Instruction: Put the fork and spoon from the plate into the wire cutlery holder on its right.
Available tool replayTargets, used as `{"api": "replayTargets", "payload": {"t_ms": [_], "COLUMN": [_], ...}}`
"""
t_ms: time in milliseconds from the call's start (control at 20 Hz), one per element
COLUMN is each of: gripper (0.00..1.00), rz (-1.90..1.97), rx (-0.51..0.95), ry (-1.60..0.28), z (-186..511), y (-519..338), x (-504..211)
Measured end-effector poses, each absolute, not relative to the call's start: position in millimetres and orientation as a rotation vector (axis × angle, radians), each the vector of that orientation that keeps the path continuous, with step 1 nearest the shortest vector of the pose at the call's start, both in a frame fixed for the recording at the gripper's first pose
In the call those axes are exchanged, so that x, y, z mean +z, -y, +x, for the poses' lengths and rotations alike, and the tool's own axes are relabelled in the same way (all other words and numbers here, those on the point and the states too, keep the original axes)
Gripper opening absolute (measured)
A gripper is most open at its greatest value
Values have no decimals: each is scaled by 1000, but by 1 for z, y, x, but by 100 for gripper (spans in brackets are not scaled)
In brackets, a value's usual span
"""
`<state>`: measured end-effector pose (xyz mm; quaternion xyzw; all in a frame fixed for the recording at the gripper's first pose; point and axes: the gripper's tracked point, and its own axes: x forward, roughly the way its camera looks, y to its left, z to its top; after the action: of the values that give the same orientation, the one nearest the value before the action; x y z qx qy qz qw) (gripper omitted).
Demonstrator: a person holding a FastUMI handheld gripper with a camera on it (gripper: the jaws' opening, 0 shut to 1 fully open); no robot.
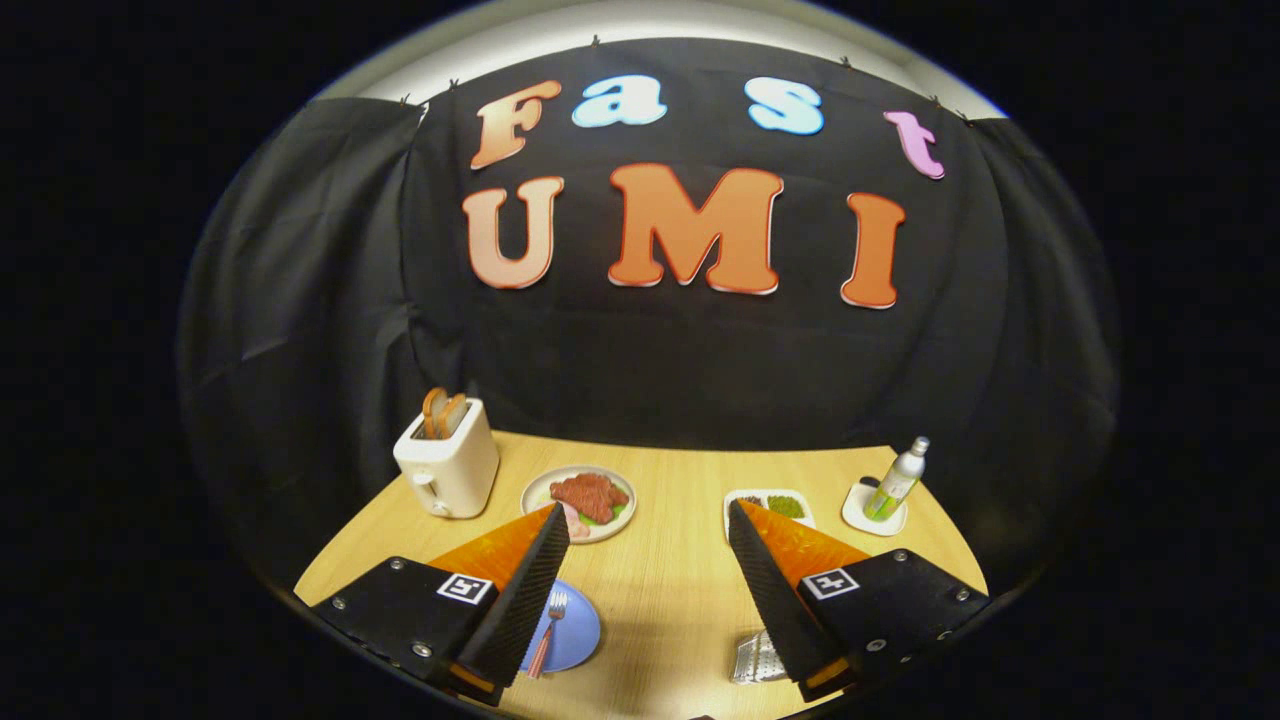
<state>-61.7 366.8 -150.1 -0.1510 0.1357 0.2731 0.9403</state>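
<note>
While jaws hang spread wide over the surface (660, 600), nothing between them, fork (548, 632) on blue plate (578, 632) beside left finger, wire cutlery holder (756, 660) partly hidden behind right finger.

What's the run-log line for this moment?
tool: open, holding nothing, above table | fork: on blue plate beside one finger | cutlery holder: partly hidden by other finger | spoon: not made out | step: no pickup yet
</note>
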Motion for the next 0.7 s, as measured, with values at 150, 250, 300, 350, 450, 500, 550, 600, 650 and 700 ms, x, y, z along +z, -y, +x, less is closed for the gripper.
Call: {"api": "replayTargets", "payload": {"t_ms": [150, 250, 300, 350, 450, 500, 550, 600, 650, 700], "gripper": [97, 96, 96, 95, 94, 93, 92, 91, 88, 86], "rz": [-364, -405, -437, -453, -449, -446, -444, -444, -447, -451], "rx": [594, 608, 605, 611, 626, 626, 625, 622, 620, 619], "ry": [-399, -460, -499, -530, -593, -622, -645, -661, -679, -695], "z": [-76, -81, -84, -87, -97, -100, -101, -103, -104, -104], "y": [-384, -394, -394, -397, -404, -405, -407, -408, -409, -410], "x": [-200, -236, -254, -270, -294, -305, -314, -322, -330, -338]}}
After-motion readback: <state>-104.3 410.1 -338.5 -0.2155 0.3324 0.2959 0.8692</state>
